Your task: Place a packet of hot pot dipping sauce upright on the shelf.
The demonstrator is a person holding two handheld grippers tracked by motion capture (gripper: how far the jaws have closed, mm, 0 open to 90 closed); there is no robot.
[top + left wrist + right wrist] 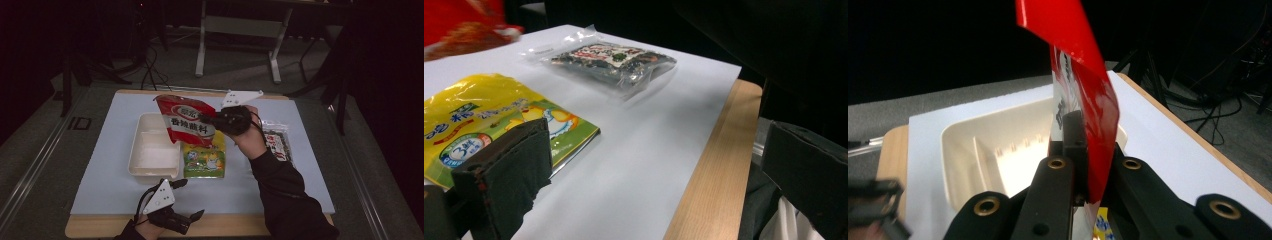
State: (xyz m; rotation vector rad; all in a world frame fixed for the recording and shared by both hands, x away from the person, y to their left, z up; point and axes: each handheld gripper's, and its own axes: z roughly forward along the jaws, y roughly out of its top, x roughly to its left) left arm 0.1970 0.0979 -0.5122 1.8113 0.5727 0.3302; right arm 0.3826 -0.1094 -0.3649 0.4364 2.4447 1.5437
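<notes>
**Red packet nearly at the tray**

My right claw [207, 120] pinches the red printed foil packet [187, 125], airborne at the white plastic tray's [150, 170] three o'clock rim. My left claw [187, 200] waits spread at six o'clock. Yellow snack bag [204, 160] and clear dark-filled pouch [277, 142] remain on the surface [100, 165].

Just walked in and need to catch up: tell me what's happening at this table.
A person is working with a handheld gripper in each hand. The right gripper is shut on a red packet, holding it in the air beside the white tray. The left gripper sits open near the table's front edge, holding nothing. A yellow-green packet and a clear packet with dark contents lie on the white sheet.
</notes>
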